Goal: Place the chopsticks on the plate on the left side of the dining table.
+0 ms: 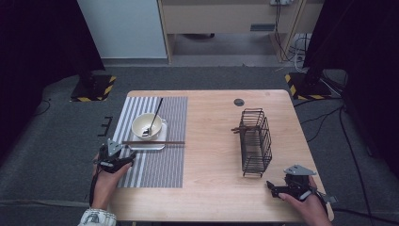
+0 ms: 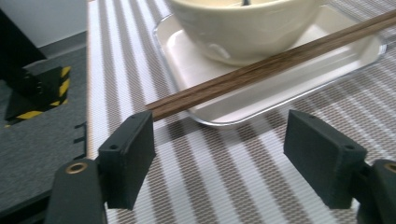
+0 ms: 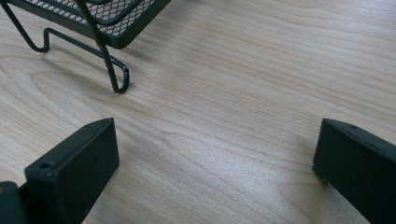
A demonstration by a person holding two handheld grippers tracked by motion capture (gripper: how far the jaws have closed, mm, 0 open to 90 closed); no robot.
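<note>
A cream bowl [image 1: 147, 126] [image 2: 243, 28] with a black spoon [image 1: 155, 113] in it stands on a small white tray [image 1: 159, 147] [image 2: 289, 84]. Brown chopsticks [image 1: 155, 142] [image 2: 261, 70] lie across the tray's front rim. The tray rests on a striped placemat [image 1: 160, 165] [image 2: 210, 186]. My left gripper [image 1: 126, 158] [image 2: 219, 135] hovers at the mat's left side, just short of the chopsticks' end, open with nothing between its pads. Near the table's front right, my right gripper [image 1: 273, 187] [image 3: 215, 149] stands open over bare wood.
A black wire rack [image 1: 256, 141] [image 3: 107, 18] stands on the right half of the wooden table [image 1: 211, 155], with a brown stick [image 1: 242, 128] poking out of its left side. One rack foot sits just ahead of my right gripper. A round dark cap [image 1: 239, 101] lies near the far edge.
</note>
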